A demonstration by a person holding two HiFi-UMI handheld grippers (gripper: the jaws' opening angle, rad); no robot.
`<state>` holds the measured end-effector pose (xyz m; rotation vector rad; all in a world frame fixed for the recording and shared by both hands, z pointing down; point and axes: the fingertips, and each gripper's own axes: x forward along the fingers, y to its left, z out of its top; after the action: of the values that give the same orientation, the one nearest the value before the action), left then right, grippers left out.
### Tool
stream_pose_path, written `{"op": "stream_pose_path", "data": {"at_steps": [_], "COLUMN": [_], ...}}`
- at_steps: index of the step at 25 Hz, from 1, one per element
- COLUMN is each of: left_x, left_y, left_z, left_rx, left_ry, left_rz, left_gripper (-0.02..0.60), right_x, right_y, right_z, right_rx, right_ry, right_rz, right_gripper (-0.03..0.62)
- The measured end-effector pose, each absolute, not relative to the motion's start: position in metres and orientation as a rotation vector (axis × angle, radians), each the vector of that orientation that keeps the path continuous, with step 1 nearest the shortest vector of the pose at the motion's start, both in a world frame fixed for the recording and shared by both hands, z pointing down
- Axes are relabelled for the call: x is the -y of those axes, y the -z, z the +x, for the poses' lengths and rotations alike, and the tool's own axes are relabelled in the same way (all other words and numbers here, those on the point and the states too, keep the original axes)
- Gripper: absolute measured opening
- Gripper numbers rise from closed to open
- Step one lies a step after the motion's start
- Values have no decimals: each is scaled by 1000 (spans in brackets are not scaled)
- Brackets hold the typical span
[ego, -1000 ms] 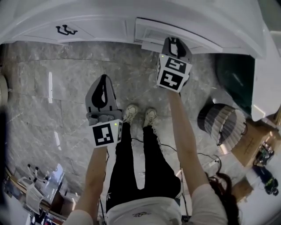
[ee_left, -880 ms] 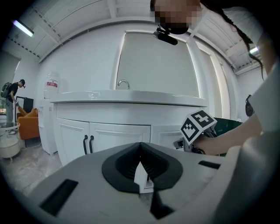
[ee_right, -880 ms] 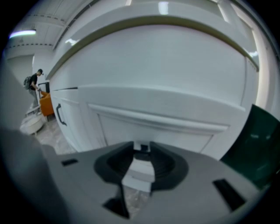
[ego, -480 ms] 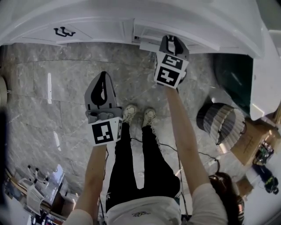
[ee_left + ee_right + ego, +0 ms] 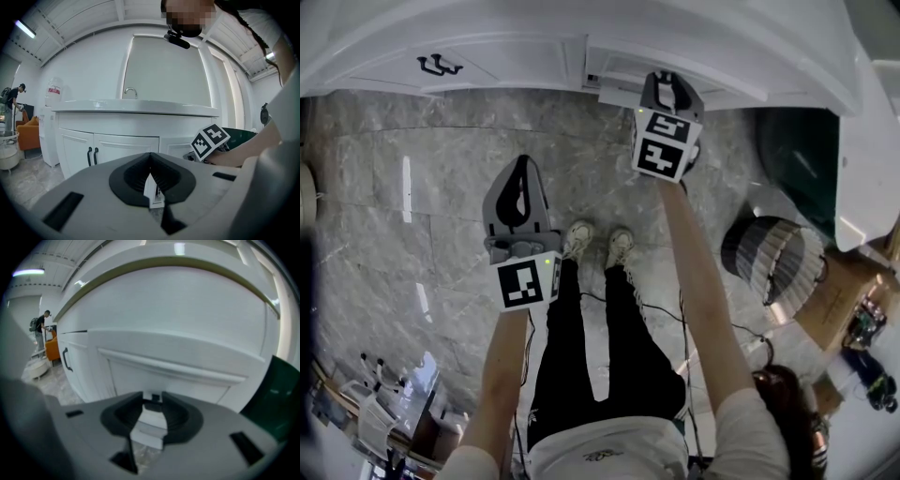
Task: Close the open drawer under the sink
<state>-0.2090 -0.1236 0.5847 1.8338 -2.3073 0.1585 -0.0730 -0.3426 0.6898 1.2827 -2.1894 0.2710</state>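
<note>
White panelled drawer [image 5: 614,73], marbled floor [image 5: 412,159]

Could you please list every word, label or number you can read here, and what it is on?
None can be read.
Bottle: red label, too blurred.
Shirt: print too small.
Left gripper, right gripper: square markers only, no letters.

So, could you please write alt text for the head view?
A person looks down at their right gripper, jaws apart and just opened slightly with the drawer's edge between them, at the slightly open white drawer under a vanity; the left gripper hangs shut over marble floor.
</note>
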Motion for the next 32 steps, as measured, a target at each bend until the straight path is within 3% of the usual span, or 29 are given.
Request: {"op": "stream_pose_path", "data": {"at_steps": [2, 4, 7, 16, 25, 26, 28, 32], "left_x": [120, 119, 115, 105, 113, 114, 118, 121], "left_y": [-584, -581, -574, -544, -463, -449, -420, -345], "left_z": [-210, -209, -206, -201, -174, -171, -161, -137], "left_rx": [2311, 2312, 2311, 2334, 2338, 2341, 2345, 2353], "left_ry": [-158, -144, -137, -122, -32, -28, -17, 89], "left_rz": [1829, 1838, 1869, 1878, 1979, 1999, 2044, 2126], "left_gripper": [20, 20, 20, 20, 20, 20, 20, 20], "right_x": [340, 335, 324, 291, 278, 277, 275, 262], "right_y": [-691, -692, -694, -660, -580, -562, -517, -413], "right_z": [-75, -77, -74, -66, -52, -48, -34, -9], "right_rx": [2198, 2214, 2221, 2239, 2227, 2242, 2280, 2377], "right_ry": [-279, -300, -336, -407, -399, -397, -388, -294], "right_rz": [1272, 1257, 1255, 1281, 1322, 1349, 1438, 1578], "right_gripper": [144, 199, 219, 222, 221, 206, 111, 46]}}
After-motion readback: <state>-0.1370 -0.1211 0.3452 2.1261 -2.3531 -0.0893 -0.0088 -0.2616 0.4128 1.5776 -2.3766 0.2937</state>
